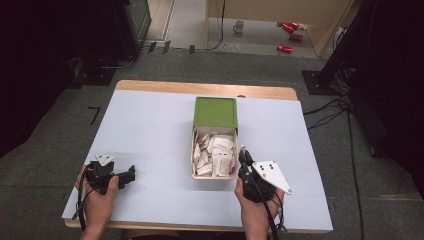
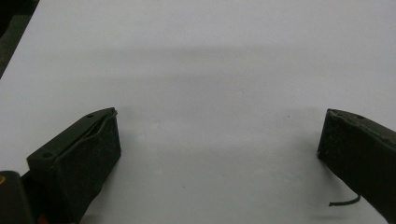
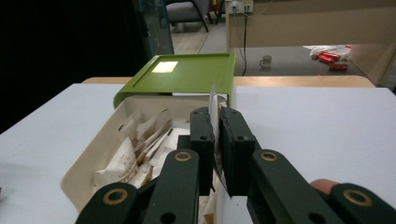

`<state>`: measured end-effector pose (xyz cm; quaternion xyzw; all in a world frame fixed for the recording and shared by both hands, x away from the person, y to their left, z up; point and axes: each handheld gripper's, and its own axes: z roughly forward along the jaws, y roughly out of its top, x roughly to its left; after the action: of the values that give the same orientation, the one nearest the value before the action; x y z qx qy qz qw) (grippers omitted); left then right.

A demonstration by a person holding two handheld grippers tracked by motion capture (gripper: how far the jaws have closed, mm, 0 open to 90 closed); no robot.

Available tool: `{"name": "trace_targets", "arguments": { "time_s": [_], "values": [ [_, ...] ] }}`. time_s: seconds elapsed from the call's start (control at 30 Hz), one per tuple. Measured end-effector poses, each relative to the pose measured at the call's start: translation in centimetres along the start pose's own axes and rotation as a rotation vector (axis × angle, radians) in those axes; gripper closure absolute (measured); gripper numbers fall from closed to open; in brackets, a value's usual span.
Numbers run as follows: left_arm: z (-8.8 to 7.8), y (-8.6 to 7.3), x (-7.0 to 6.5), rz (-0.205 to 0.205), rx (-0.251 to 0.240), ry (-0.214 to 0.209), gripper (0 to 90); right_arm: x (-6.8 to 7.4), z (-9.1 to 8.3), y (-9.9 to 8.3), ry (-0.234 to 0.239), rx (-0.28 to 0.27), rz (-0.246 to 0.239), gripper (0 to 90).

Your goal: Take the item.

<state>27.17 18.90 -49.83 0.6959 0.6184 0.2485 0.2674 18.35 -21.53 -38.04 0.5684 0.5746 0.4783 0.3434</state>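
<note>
The right gripper [image 3: 215,116] is closed on a thin white paper packet [image 3: 213,105], which stands on edge between the two black jaws and projects above their tips in the right gripper view. In the high view the same gripper [image 1: 243,155] sits at the near right corner of the cream box [image 1: 193,155], held in the person's right hand [image 1: 257,202], with its grey three-cornered plate uppermost. The box is a drawer-type container lying slid out towards the person from under a green cover [image 1: 215,112]; it stands at the middle of the table [image 1: 150,130], on the white surface. Its open tray holds a loose heap of similar white packets [image 1: 215,155] (several bear brownish print, too small to read). The held packet is above the tray's near right end, close to the heap; whether it touches the others cannot be determined. The left gripper [image 1: 131,174] lies at the near left of the table, well apart from the box, in the person's left hand [image 1: 100,195]. In the left gripper view its jaws stand wide apart over bare white tabletop [image 2: 210,70], with nothing between them.
</note>
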Motion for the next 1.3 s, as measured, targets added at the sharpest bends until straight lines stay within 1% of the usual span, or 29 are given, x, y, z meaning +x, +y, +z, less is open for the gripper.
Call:
{"name": "trace_targets", "arguments": {
  "time_s": [0.27, 0.43, 0.63, 0.73, 0.9, 1.13, 1.3],
  "values": [
    [0.0, 0.0, 0.0, 0.0, 0.0, 0.0, 0.0, -1.9, -0.3, 0.4, -0.045, -0.002, 0.016, 85.4],
    [0.0, 0.0, 0.0, 0.0, 0.0, 0.0, 0.0, -3.1, -0.5, 0.5, -0.074, -0.002, 0.016, 85.4],
    [0.0, 0.0, 0.0, 0.0, 0.0, 0.0, 0.0, -4.2, -0.5, 0.5, -0.09, 0.004, 0.027, 85.4],
    [0.0, 0.0, 0.0, 0.0, 0.0, 0.0, 0.0, -4.6, -0.4, 0.4, -0.094, 0.004, 0.024, 85.3],
    [0.0, 0.0, 0.0, 0.0, 0.0, 0.0, 0.0, -5.5, 0.0, 0.0, -0.11, 0.011, 0.025, 85.3],
    [0.0, 0.0, 0.0, 0.0, 0.0, 0.0, 0.0, -7.1, 0.9, -0.9, -0.145, 0.036, 0.042, 85.2],
    [0.0, 0.0, 0.0, -0.001, -0.001, 0.0, 0.0, -8.1, 1.6, -1.7, -0.156, 0.049, 0.052, 84.9]
  ]
}}
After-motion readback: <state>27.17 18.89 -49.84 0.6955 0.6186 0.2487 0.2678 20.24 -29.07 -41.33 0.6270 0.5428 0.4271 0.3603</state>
